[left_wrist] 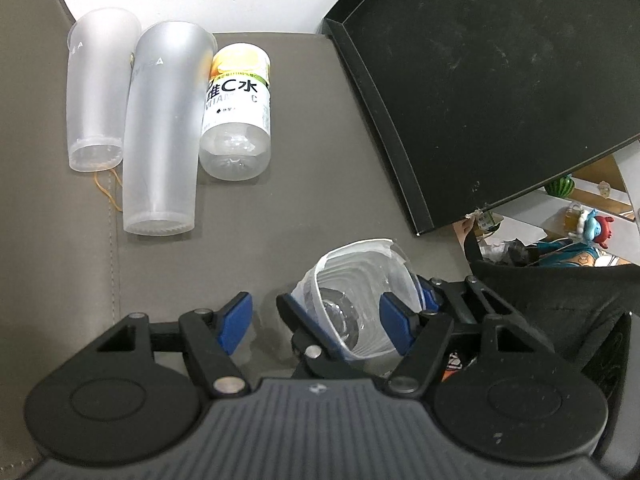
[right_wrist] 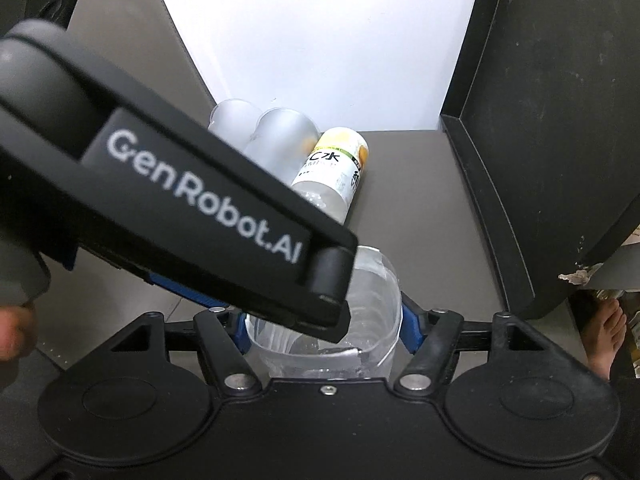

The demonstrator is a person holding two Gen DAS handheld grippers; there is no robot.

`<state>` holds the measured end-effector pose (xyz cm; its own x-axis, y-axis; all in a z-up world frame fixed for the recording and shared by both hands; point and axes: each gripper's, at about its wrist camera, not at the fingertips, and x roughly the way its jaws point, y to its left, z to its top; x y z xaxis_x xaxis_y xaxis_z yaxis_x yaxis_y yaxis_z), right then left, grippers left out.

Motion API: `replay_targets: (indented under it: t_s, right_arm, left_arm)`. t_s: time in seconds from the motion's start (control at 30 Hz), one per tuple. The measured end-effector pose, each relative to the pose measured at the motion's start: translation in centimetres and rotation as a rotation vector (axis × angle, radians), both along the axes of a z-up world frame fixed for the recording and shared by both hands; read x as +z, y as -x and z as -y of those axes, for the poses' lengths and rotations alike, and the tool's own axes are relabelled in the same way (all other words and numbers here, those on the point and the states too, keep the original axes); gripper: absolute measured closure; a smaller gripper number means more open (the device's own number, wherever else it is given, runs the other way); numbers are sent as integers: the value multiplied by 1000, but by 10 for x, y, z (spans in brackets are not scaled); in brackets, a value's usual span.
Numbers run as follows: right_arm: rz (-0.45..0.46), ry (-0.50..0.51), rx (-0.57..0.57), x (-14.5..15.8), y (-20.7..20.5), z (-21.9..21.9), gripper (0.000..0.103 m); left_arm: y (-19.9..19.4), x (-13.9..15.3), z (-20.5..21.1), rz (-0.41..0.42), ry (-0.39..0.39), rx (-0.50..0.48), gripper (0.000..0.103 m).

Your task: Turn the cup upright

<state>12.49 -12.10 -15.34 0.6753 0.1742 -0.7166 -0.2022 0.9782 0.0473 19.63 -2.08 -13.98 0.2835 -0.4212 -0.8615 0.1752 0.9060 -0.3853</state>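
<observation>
A clear cut plastic cup [left_wrist: 360, 300] with a ragged white rim is tilted, its open mouth facing the left wrist camera. My right gripper [left_wrist: 352, 304] is shut on it, one blue pad on each side. My left gripper [left_wrist: 316, 320] is open; its right pad [left_wrist: 396, 328] reaches inside the cup's mouth, its left pad [left_wrist: 236, 320] is outside. In the right wrist view the cup [right_wrist: 372, 304] sits between my right gripper's blue pads [right_wrist: 412, 328], and the left gripper's black body [right_wrist: 180, 196] crosses in front.
Two frosted tall cups [left_wrist: 160, 132] [left_wrist: 96, 96] and a vitamin C bottle [left_wrist: 238, 112] stand upside down at the back left of the grey mat [left_wrist: 280, 208]. A black tray [left_wrist: 480, 80] lies at the right. Shelf clutter shows beyond it.
</observation>
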Motion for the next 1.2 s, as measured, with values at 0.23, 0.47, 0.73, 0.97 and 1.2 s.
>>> replay_targets:
  t_s: [0.23,0.47,0.73,0.97,1.2]
  right_arm:
    - [-16,-12,15,7,1,-4,25]
    - [-14,-40,9,16,3,-1,21]
    - [-3,-98,1,36,9,6,17]
    - [-17,-145,-13,48,13,13,12]
    - [-15,-155,-20,46,17,43,7]
  left_arm:
    - [5,9,0,21,-10,4,34]
    - [10,26,-6,57,-17,35,34]
    - [23,44,-18,76,-6,83,34]
    - [39,64,-25,123,-16,119,28]
    - [56,78,-31,167,-31,140,25]
